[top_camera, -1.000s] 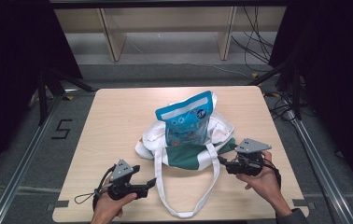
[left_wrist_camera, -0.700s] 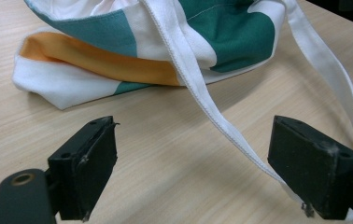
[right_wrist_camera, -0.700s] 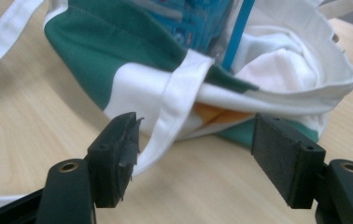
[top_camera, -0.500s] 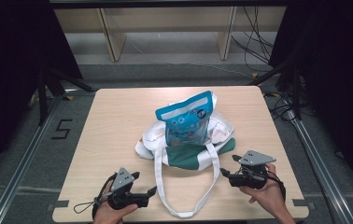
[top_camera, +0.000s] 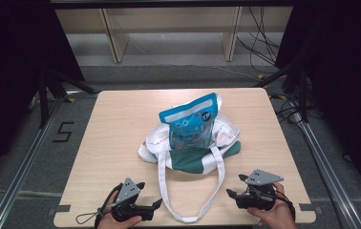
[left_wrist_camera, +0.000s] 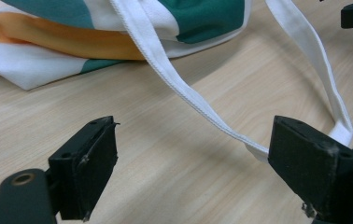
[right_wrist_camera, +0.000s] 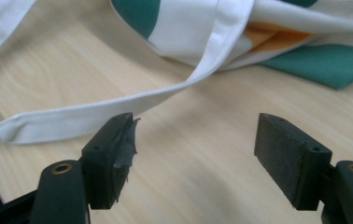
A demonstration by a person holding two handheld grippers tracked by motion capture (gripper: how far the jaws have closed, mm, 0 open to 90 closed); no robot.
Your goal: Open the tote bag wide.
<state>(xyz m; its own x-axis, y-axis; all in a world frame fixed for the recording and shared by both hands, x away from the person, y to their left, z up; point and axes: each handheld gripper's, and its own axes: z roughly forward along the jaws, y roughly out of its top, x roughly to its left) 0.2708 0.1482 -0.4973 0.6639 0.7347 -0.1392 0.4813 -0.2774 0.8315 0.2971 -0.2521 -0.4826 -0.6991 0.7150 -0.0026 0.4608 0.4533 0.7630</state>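
Both jaw pairs stand apart, the right gripper [right_wrist_camera: 193,158] just opening. Beyond the left gripper [left_wrist_camera: 188,172], a flat woven strap [left_wrist_camera: 198,100] loops from the soft cloth bag [left_wrist_camera: 48,42].

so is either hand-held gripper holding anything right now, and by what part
Nothing is held. The left hand-held gripper and the right hand-held gripper both stand open over the table; the right's jaws have just been opening. The bag strap lies loose between them.

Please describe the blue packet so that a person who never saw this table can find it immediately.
On the light wooden table, find the white, green and orange cloth tote bag near the middle. The blue plastic snack packet stands upright in its opening. It is the only glossy blue, printed thing there.
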